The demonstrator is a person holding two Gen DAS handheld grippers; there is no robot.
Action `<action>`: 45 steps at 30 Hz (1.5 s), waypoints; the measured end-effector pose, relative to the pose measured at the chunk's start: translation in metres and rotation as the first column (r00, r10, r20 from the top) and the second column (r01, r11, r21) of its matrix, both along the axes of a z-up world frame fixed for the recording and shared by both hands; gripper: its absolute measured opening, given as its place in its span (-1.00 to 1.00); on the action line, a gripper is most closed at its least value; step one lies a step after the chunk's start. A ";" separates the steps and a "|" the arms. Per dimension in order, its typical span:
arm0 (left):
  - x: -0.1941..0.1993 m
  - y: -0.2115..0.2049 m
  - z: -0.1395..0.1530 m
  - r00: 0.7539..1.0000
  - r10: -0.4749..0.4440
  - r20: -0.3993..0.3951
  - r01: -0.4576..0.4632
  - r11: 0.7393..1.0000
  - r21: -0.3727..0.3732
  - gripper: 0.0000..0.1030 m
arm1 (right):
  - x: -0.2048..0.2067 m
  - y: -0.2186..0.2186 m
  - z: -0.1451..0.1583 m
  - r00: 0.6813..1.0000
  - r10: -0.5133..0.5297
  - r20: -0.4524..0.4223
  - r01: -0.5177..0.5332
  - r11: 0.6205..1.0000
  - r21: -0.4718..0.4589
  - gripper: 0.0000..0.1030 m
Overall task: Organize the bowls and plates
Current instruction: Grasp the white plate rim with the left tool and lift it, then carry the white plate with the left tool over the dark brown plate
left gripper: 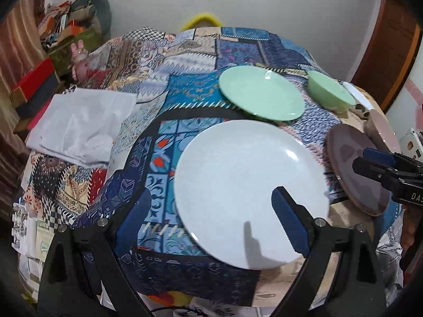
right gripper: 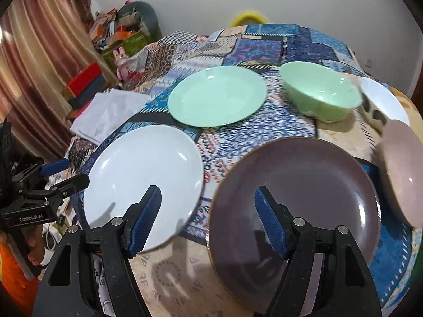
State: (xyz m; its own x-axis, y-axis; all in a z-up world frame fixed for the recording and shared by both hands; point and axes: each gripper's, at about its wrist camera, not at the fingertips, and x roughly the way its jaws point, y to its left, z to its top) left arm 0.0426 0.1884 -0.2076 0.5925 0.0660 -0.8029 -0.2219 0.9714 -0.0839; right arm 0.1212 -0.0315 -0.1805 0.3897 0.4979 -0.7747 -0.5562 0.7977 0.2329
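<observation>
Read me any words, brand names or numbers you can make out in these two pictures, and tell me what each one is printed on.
"GenRobot.AI": white lettering on the black body of the left hand-held gripper, seen from the right wrist camera.
"DAS": white letters, cut off by the picture edge, on the black body of the right hand-held gripper, seen from the left wrist camera.
Green-and-white printed paper at the table's left edge: too blurred to read.

Two plates (right gripper: 144, 182) front; plate (right gripper: 216, 95), bowl (right gripper: 320, 93) behind.

White plate (left gripper: 246, 185), mint-green plate (left gripper: 260, 92) & bowl (left gripper: 330, 91), mauve plate (right gripper: 296, 198). Cloth (left gripper: 185, 60): blue patchwork w/ mixed prints.
</observation>
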 end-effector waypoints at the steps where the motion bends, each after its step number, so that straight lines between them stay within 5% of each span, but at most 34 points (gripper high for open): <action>1: 0.000 0.004 -0.003 1.000 0.004 -0.004 -0.004 1.000 -0.008 0.81 | 0.001 0.003 -0.002 1.000 0.003 -0.003 -0.003 1.000 -0.003 0.21; 6: -0.001 0.026 -0.014 0.999 0.037 -0.013 -0.038 0.997 -0.061 0.55 | 0.009 0.018 -0.013 0.999 0.017 -0.029 -0.018 1.000 -0.022 -0.21; 19: 0.006 0.044 -0.038 0.999 0.011 -0.051 -0.019 0.989 -0.145 -0.33 | 0.017 0.044 -0.032 0.997 0.038 -0.071 -0.044 0.995 -0.089 -0.51; 30: 0.010 0.045 -0.045 0.997 -0.024 -0.074 0.010 0.984 -0.178 -0.55 | 0.014 0.055 -0.040 0.994 0.031 -0.105 -0.043 0.993 -0.112 -0.49; 45: 0.006 0.061 -0.050 0.996 -0.019 -0.082 -0.001 0.971 -0.240 -0.55 | 0.010 0.058 -0.042 0.989 0.058 -0.138 -0.068 0.995 -0.066 -0.51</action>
